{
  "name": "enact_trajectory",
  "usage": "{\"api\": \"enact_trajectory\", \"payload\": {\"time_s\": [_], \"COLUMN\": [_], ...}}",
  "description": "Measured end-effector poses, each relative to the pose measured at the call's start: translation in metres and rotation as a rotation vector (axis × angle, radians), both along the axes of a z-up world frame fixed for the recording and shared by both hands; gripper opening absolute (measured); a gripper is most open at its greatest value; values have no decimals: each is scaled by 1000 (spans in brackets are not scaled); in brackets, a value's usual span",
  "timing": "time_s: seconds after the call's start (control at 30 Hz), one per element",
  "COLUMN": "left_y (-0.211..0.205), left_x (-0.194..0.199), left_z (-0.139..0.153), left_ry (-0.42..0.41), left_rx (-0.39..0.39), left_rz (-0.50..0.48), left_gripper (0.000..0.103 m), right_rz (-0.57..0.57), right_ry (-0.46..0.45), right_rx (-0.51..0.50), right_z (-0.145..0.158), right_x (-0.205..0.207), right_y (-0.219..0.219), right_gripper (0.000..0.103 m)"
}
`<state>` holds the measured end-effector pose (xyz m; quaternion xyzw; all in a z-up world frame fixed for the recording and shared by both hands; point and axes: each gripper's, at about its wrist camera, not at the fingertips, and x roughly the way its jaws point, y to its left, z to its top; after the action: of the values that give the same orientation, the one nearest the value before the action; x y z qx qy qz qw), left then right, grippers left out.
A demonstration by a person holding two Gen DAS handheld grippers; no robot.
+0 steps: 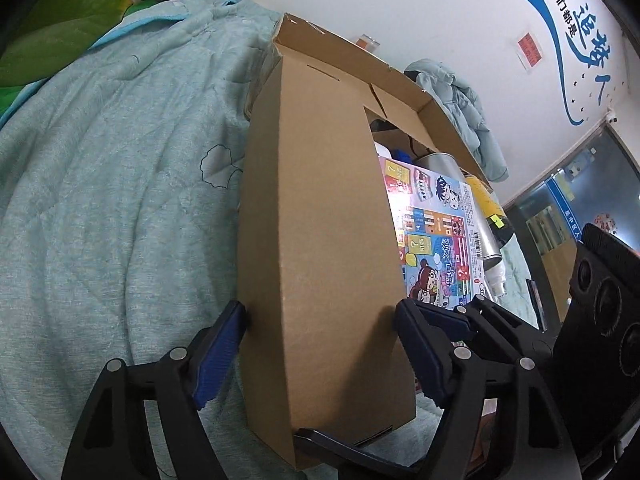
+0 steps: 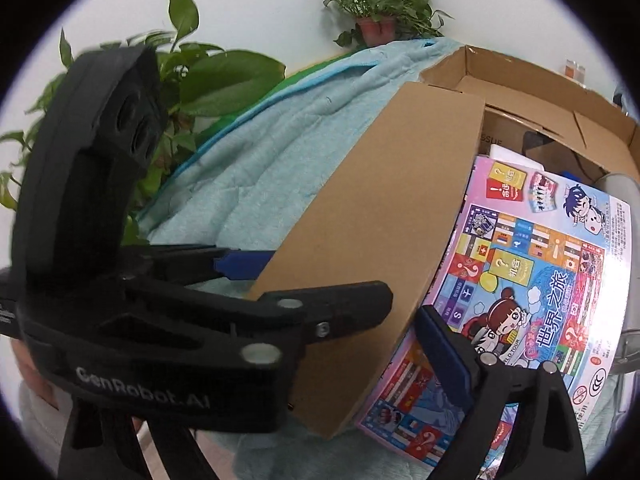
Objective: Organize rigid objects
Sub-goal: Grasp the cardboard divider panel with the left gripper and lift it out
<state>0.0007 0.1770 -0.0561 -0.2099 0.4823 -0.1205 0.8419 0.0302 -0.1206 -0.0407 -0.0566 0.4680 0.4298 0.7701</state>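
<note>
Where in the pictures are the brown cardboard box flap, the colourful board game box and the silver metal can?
Brown cardboard box flap (image 1: 320,240), left wrist view, middle of its face.
Colourful board game box (image 2: 540,272), right wrist view, printed top.
Silver metal can (image 1: 490,236), left wrist view, side wall.

An office or lab corner set up to look like a bedroom. Left of the fingers a pale teal quilt (image 1: 120,200) lies spread like bedding, with potted plants (image 2: 384,4) against the white wall beyond it. Ahead and to the right, that wall carries a large blue painted slogan (image 1: 576,36), a red notice (image 1: 530,50) and a glass partition (image 1: 580,208).
</note>
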Motion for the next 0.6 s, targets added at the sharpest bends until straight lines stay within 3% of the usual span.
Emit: {"api": "enact_trajectory", "payload": {"time_s": [0.33, 0.6], "left_y": [-17, -40], "left_x": [-23, -37], "left_z": [20, 80], "left_ry": [-86, -210], "left_rx": [61, 145], "left_rz": [32, 33], "left_gripper": [74, 73], "right_rz": [-13, -51], "right_ry": [-46, -193], "right_rx": [35, 107], "right_z": [12, 54], "right_x": [-6, -9], "right_y": [-9, -21], "right_gripper": [84, 78]}}
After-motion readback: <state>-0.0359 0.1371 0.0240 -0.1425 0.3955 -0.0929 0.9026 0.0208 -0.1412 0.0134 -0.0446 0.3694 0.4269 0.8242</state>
